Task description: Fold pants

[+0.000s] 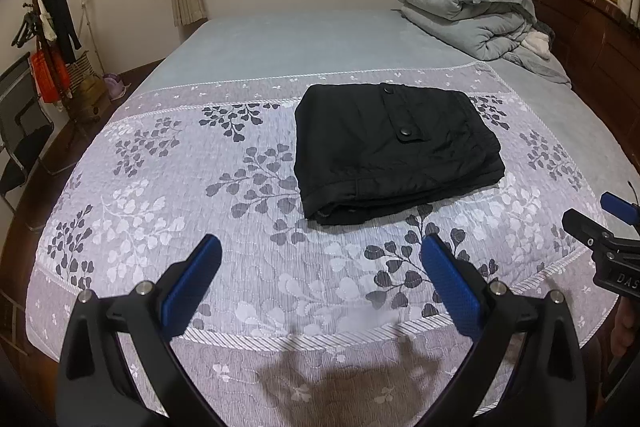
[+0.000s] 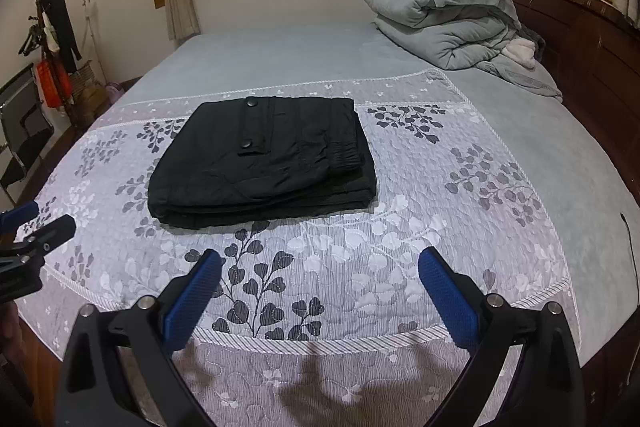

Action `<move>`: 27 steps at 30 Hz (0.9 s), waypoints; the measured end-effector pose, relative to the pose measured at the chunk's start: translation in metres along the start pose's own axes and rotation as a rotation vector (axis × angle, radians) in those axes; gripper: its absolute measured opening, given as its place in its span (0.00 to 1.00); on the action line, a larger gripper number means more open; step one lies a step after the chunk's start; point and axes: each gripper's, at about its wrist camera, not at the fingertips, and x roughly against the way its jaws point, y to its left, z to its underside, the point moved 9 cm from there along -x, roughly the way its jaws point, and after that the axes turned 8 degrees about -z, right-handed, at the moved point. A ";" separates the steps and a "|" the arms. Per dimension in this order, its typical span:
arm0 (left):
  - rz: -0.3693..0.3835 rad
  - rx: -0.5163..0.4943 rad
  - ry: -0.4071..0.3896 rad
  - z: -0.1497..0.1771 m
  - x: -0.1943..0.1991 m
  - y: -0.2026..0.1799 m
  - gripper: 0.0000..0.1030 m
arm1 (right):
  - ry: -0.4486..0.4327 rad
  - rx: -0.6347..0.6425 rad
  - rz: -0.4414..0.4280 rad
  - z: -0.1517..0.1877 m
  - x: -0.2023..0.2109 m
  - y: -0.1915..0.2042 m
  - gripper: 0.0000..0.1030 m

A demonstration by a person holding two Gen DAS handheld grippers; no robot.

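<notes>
pants (image 1: 384, 151): black, black snap buttons | quilt (image 1: 160, 195): pale lilac, grey and white leaf sprays, striped border | sheet (image 1: 304, 43): light grey-blue | folded duvet (image 1: 460, 7): grey | gripper pads (image 2: 192, 301): blue | headboard (image 2: 592, 67): dark red-brown

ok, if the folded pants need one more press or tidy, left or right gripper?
Marginally left, though it's close. The pants lie ahead of both open grippers, slightly nearer the left gripper than the right gripper; neither touches them. The fold already looks done.

Black pants (image 1: 394, 151), folded into a flat rectangle on the floral bedspread (image 1: 168, 187)
</notes>
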 end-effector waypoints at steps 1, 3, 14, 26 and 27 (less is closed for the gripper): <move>0.001 0.000 0.000 0.000 0.000 0.000 0.97 | 0.001 0.000 0.000 0.000 0.000 0.000 0.96; 0.003 0.002 0.003 0.000 -0.002 0.000 0.97 | 0.000 0.000 -0.001 0.000 0.000 0.000 0.96; 0.017 0.016 -0.004 -0.002 -0.003 -0.001 0.97 | 0.017 -0.005 0.003 0.002 -0.007 -0.002 0.96; 0.015 0.026 0.024 0.000 -0.008 0.003 0.97 | 0.018 -0.017 -0.003 0.002 -0.009 -0.003 0.96; 0.015 0.026 0.024 0.001 -0.008 0.003 0.97 | 0.019 -0.017 -0.003 0.003 -0.009 -0.003 0.96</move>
